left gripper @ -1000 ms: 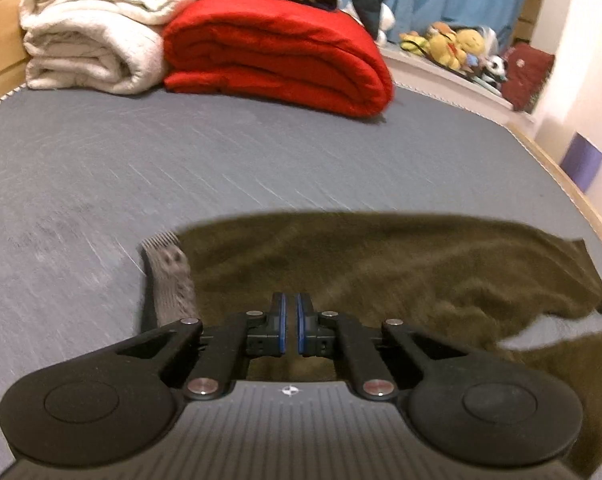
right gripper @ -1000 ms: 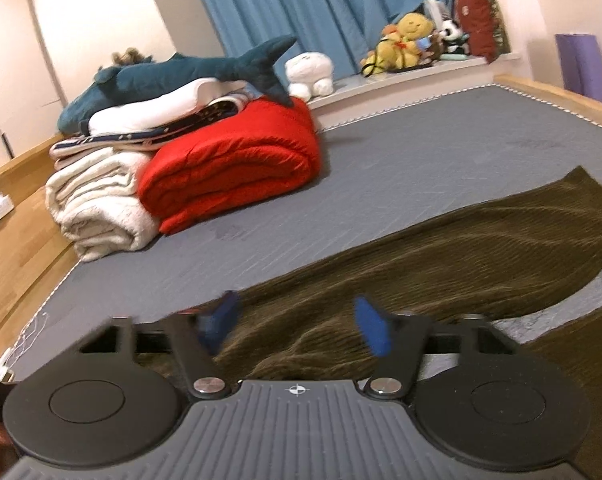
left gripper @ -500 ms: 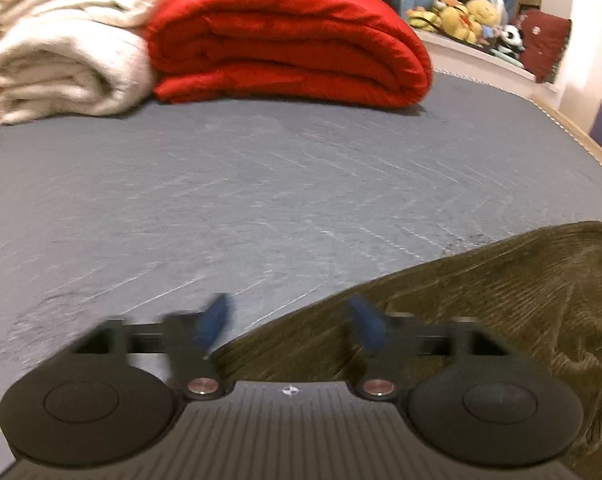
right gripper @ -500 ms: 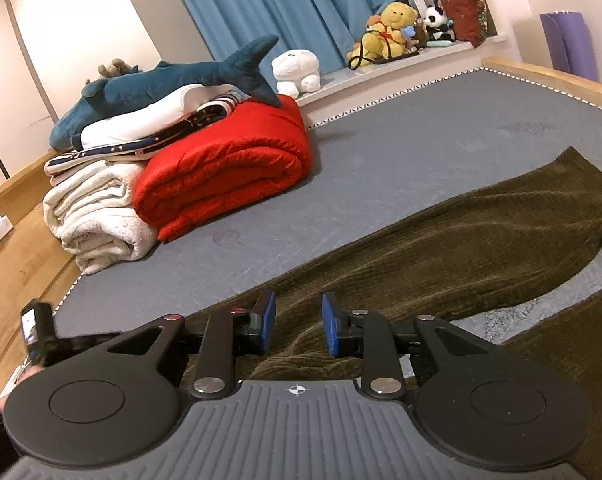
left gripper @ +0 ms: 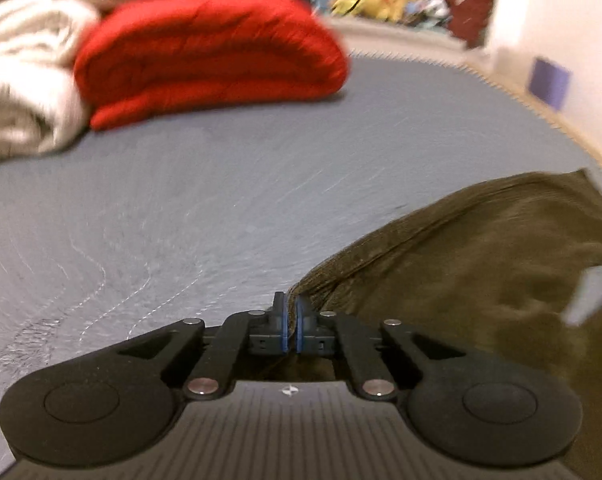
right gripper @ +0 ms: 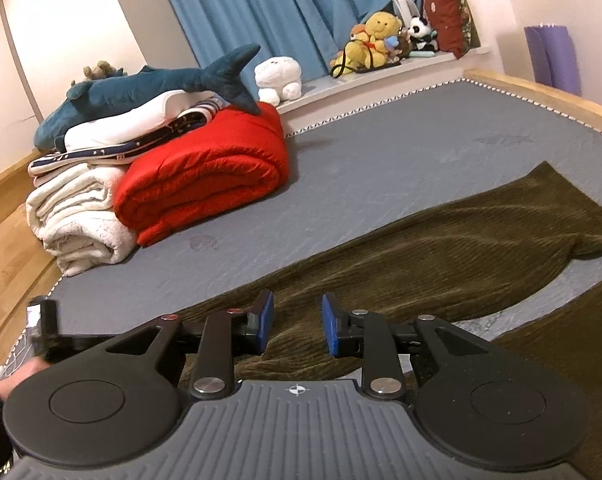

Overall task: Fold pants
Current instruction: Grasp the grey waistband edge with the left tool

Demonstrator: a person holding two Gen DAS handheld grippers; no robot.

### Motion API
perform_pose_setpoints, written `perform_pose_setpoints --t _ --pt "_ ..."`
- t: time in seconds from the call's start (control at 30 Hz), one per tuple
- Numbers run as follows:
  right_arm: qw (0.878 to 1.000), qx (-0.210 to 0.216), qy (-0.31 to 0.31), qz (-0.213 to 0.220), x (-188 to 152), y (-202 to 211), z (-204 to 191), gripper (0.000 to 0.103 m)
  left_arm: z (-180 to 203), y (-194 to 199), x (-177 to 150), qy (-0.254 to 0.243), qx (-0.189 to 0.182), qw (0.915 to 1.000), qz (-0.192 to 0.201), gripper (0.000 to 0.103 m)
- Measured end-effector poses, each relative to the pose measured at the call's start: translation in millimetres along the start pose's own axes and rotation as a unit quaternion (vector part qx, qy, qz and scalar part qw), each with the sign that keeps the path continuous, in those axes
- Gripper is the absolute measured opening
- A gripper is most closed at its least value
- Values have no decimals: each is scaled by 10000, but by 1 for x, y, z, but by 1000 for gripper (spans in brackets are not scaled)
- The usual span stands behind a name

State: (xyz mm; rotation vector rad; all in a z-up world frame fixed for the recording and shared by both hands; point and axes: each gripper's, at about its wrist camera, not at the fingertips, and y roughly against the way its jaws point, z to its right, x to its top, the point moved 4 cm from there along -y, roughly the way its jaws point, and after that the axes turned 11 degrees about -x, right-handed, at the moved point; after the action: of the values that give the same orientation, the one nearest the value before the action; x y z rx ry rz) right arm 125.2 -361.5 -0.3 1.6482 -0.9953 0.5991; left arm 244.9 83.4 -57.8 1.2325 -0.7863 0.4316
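The left gripper (left gripper: 291, 322) is pinched on the edge of the olive pants (left gripper: 481, 264), which trail toward three o'clock over the grey bed (left gripper: 221, 200). The right gripper (right gripper: 297, 322) hovers spread above them. Soft, limp corduroy: best gripped at edges.

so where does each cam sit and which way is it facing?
Left wrist: on the left gripper, low over the grey mattress, facing the red quilt; fingers shut on the pants edge.
Right wrist: on the right gripper, higher, facing the curtain; fingers open above the pants, person's left hand visible.
Shared: quilt, mattress, pants.
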Motion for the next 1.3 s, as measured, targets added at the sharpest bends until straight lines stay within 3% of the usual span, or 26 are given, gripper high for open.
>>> perform_pose_setpoints --t 0.2,0.37,0.43,0.53,0.57,0.7,0.8,0.87,1.0,1.3 --pt "9997 -150 -150 158 -4 4 10 28 76 104 -41 -329 -237 9986 329 3" --pt "9966 -388 -725 -51 -10 -6 35 28 104 145 -106 215 -411 9989 87 3" --pt "9951 -554 -816 -57 -12 -9 44 28 105 143 -125 434 -462 9975 -301 4" --pt "9926 -781 -922 -93 -15 -15 57 28 88 149 -132 1120 -466 9923 -243 4" --pt "9917 -855 -950 -125 -16 -17 62 28 80 153 -133 1367 -548 9889 -183 10" --pt "9882 -1045 -1086 -281 -19 -26 78 35 52 153 -142 2338 -926 9674 -296 35" --pt "9863 -1148 -1135 -326 -22 -29 88 41 39 134 -157 2692 -761 9559 -899 35" --pt "9853 -1209 -1154 -349 -23 -31 93 41 33 124 -163 2949 -769 9470 -1019 38" --pt "9852 -1153 -1183 -464 -25 -34 101 46 26 113 -157 3142 -744 9426 -852 57" --pt "9859 -1234 -954 -600 -30 -47 101 53 31 76 -144 2940 -212 9509 -944 60"
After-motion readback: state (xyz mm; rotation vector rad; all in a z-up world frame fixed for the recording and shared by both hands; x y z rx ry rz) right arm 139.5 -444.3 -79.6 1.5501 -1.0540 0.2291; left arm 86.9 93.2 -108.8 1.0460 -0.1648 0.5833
